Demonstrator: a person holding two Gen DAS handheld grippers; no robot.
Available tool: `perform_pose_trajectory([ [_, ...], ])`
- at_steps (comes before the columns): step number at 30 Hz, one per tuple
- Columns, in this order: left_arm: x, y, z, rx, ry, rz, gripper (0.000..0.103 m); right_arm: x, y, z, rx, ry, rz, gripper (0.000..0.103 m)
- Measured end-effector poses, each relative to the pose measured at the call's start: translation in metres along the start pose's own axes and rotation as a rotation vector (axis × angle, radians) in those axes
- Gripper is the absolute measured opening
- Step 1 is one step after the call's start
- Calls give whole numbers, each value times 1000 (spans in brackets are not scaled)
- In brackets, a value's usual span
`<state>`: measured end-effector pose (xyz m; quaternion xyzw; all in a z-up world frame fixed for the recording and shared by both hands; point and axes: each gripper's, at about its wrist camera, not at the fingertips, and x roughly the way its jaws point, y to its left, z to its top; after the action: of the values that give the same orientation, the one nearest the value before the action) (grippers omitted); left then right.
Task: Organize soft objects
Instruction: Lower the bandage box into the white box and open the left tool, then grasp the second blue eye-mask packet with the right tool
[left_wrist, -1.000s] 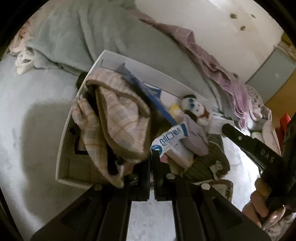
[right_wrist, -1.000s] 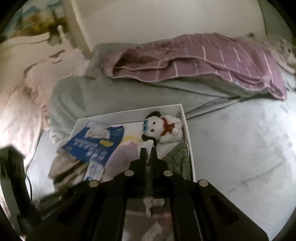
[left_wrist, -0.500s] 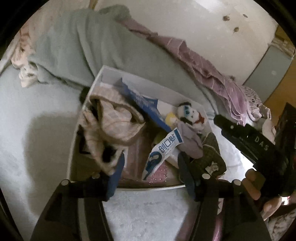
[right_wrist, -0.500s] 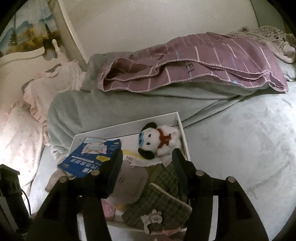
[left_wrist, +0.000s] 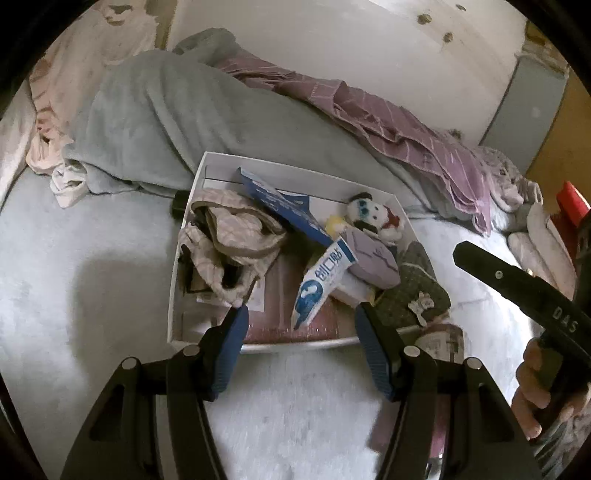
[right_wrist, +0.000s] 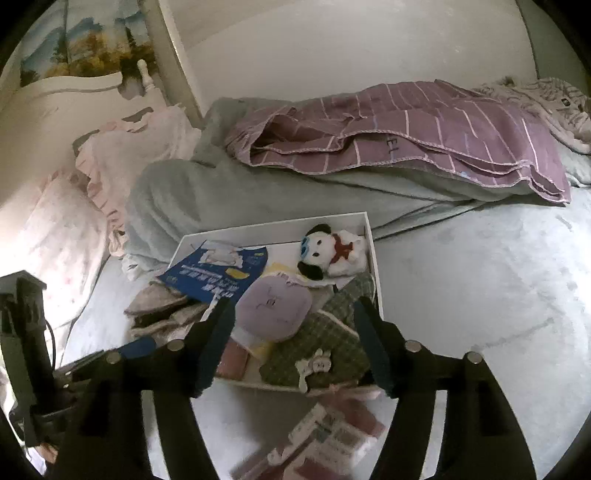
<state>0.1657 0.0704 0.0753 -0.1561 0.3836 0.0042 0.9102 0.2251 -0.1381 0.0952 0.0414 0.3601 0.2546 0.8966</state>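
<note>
A white box (left_wrist: 173, 291) (right_wrist: 373, 251) lies on the bed, full of soft things. It holds a beige checked cloth (left_wrist: 229, 240) (right_wrist: 159, 310) at its left, a blue packet (left_wrist: 284, 210) (right_wrist: 218, 269), a white tube (left_wrist: 325, 277), a white plush dog (left_wrist: 373, 218) (right_wrist: 332, 253), a lilac pouch (left_wrist: 373, 258) (right_wrist: 273, 310) and a green checked pouch (left_wrist: 413, 295) (right_wrist: 321, 347). My left gripper (left_wrist: 299, 325) is open and empty above the box's near edge. My right gripper (right_wrist: 295, 321) is open and empty, above the near end of the box.
A grey blanket (left_wrist: 166, 122) (right_wrist: 207, 192) and a purple striped cloth (left_wrist: 406, 125) (right_wrist: 424, 129) are heaped behind the box. Pink bedding (right_wrist: 55, 229) lies left. Another patterned pouch (right_wrist: 325, 435) (left_wrist: 443, 339) lies on the sheet before the box. The other gripper (left_wrist: 517, 288) shows at right.
Both grippers have opened from shut. The left one let go of the checked cloth, which now lies in the box. Both have drawn back from the box.
</note>
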Motion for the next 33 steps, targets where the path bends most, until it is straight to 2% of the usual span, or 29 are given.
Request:
perform_pose_trajectory([
  [4, -7, -5, -6, 23, 20, 35, 60, -9, 4, -9, -36, 39, -11, 72],
  [8, -10, -8, -14, 25, 80, 60, 60, -22, 8, -21, -57, 37, -38, 72],
  [11, -14, -8, -18, 29, 86, 76, 60, -29, 11, -31, -58, 44, -69, 72],
  [13, -18, -9, -22, 45, 81, 94, 60, -31, 12, -37, -46, 60, -49, 73],
  [16, -20, -10, -27, 56, 89, 119, 60, -33, 14, -47, -38, 85, -65, 73],
  [22, -30, -1, -46, 75, 135, 105, 60, -42, 21, -67, -52, 161, 10, 73],
  [29, -47, 16, -85, 76, 224, 124, 59, -54, 31, -102, -89, 212, 28, 73],
  [33, -60, 22, -113, 74, 250, 188, 53, -60, 47, -125, -180, 268, 42, 73],
])
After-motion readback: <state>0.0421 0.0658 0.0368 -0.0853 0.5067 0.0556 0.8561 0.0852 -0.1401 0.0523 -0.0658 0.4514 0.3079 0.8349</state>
